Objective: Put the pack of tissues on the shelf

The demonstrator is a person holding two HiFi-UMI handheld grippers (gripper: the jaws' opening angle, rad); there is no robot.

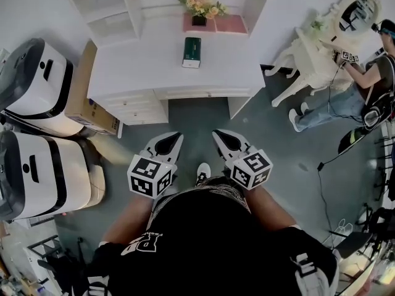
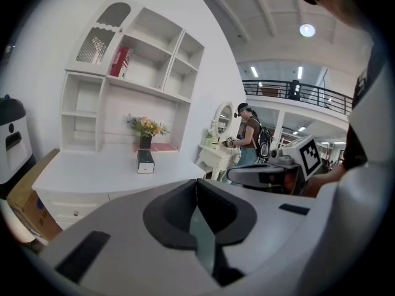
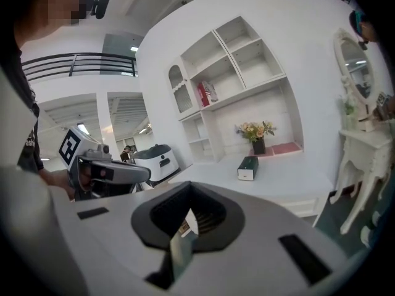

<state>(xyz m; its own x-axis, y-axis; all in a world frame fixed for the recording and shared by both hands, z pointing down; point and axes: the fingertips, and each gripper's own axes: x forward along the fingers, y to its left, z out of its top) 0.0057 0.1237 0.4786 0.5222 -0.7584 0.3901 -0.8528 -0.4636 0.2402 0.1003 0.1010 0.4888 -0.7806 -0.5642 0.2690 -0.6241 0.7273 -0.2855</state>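
The pack of tissues (image 1: 192,52), a dark green box with a white end, lies on the white desk (image 1: 136,66) in front of a vase of flowers (image 1: 199,6). It also shows in the left gripper view as the tissue pack (image 2: 145,161) and in the right gripper view as the tissue pack (image 3: 248,168). The white shelf unit (image 1: 105,8) stands at the desk's back, with open compartments (image 2: 148,60) and a red book (image 3: 205,94). My left gripper (image 1: 174,137) and right gripper (image 1: 219,135) hang side by side over the floor, well short of the desk. Both are shut with nothing in them.
Two white machines (image 1: 37,85) and a cardboard box (image 1: 86,103) stand left of the desk. A white vanity table with an oval mirror (image 1: 315,48) stands at the right, with a person (image 1: 364,85) beside it. Cables (image 1: 333,159) lie on the grey floor.
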